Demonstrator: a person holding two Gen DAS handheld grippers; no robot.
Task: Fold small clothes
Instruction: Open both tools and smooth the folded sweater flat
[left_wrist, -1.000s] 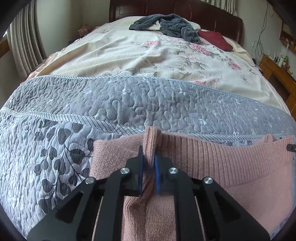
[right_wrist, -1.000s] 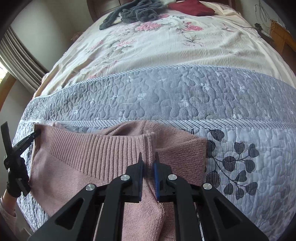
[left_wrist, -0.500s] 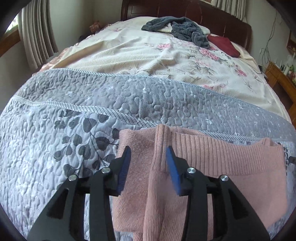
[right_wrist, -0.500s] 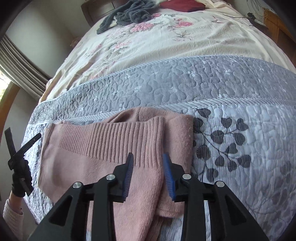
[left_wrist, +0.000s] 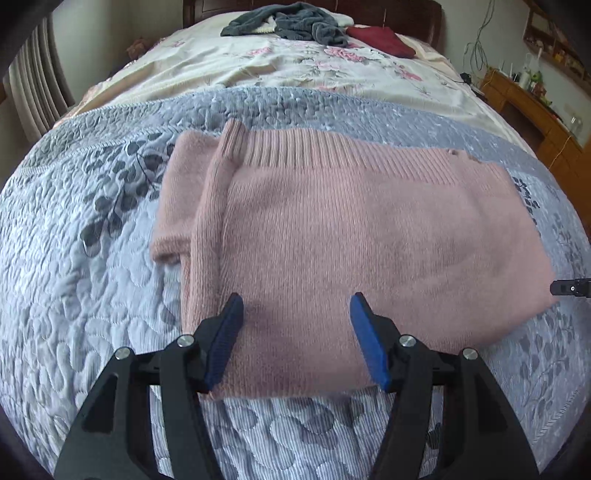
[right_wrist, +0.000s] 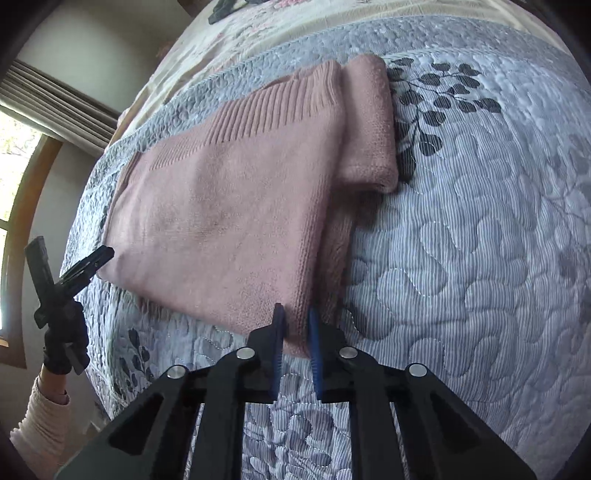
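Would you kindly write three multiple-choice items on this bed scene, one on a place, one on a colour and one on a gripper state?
1. Where does the pink sweater lie?
A. on the grey quilt
B. on a chair
C. on the floor

2. What colour is the item beside the dark grey clothes at the head of the bed?
A. yellow
B. dark red
C. white

3. How is the left gripper?
A. shut on the sweater
B. open above the sweater
C. holding a hanger

Answers: 1 A, quilt shows all around the sweater. 2 B, a dark red piece lies there. 3 B, its blue pads stand wide apart.
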